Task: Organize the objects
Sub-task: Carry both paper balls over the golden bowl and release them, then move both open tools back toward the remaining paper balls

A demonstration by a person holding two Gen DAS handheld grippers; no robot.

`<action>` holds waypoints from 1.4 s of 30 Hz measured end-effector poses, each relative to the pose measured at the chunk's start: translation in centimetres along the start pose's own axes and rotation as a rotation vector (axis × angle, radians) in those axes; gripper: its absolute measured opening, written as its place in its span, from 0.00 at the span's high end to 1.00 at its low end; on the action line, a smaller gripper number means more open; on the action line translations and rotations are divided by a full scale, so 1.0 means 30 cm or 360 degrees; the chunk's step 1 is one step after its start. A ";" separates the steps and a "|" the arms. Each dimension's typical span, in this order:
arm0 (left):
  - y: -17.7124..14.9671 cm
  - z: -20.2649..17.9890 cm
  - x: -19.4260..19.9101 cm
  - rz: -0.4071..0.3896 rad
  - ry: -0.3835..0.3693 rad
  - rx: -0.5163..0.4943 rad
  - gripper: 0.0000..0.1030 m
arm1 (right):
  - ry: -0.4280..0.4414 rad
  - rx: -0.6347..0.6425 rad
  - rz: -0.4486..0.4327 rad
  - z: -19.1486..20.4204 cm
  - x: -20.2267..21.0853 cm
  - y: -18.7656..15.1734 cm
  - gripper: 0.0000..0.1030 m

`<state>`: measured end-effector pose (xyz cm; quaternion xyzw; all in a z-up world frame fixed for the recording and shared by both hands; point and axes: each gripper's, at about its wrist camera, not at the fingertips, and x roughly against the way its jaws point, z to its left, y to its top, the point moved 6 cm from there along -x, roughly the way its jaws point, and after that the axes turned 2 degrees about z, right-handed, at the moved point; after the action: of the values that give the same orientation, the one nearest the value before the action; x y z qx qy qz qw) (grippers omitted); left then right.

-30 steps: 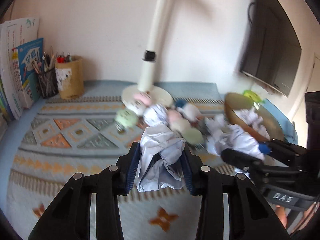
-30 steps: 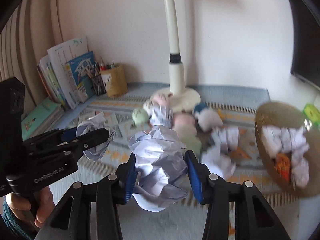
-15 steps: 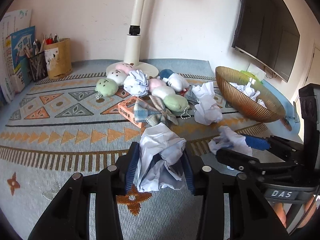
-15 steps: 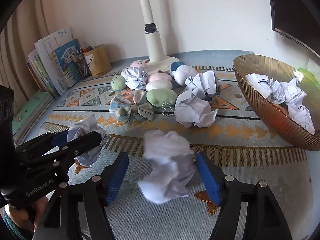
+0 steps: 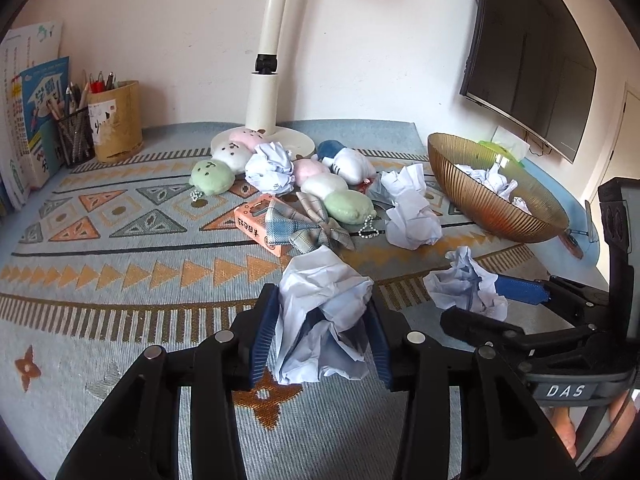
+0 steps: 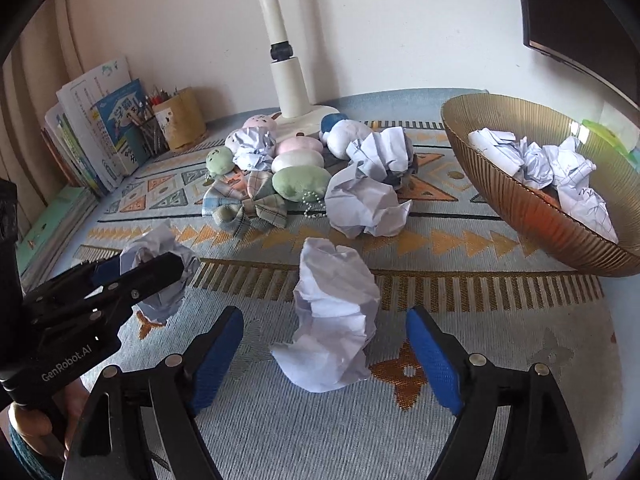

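My left gripper [image 5: 322, 320] is shut on a crumpled white paper ball [image 5: 320, 300] low over the patterned rug [image 5: 120, 264]. The right wrist view shows that left gripper [image 6: 144, 270] at the left edge, its paper ball [image 6: 160, 244] between the fingers. My right gripper [image 6: 322, 316] has its jaws opening. A second paper ball [image 6: 332, 312] stands on the rug between its blue pads [image 6: 432, 356], touching neither. From the left wrist view the right gripper [image 5: 472, 300] is at the right around that ball [image 5: 466, 280]. A gold ribbed bowl [image 6: 540, 216] at the right holds several paper balls.
Plush toys [image 5: 348, 206], a plaid bow [image 5: 308, 228], an orange box [image 5: 256, 226] and more paper balls [image 6: 364, 204] lie mid-rug by a white lamp base [image 5: 296, 144]. Pencil cups [image 5: 116, 120] and books [image 5: 36, 108] stand far left. A dark screen [image 5: 528, 64] hangs at the right.
The right gripper's jaws have opened and let go of their paper ball, which now rests on the rug. Both grippers came down toward the rug. The left grip is unchanged.
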<state>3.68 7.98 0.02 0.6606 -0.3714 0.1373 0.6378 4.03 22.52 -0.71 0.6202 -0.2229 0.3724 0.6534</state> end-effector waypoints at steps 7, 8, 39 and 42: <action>-0.001 -0.011 -0.004 0.0016 0.0015 -0.0012 0.61 | -0.0058 -0.0008 0.0064 -0.005 -0.022 -0.020 0.65; -0.002 -0.015 -0.007 0.0034 0.0016 -0.0013 0.61 | -0.0030 -0.0026 0.0058 -0.007 -0.016 -0.020 0.65; 0.438 -0.497 -0.144 -0.0041 -0.0521 -0.0120 0.11 | -0.0159 -0.0654 -0.0373 -0.602 0.355 0.264 0.37; 0.437 -0.371 -0.024 -0.0131 -0.0443 -0.0027 0.11 | -0.0129 -0.0545 -0.0404 -0.495 0.373 0.289 0.37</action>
<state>-2.30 19.90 10.93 0.6825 -0.4300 0.0151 0.5908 1.84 38.98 11.34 0.5378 -0.2293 0.2186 0.7813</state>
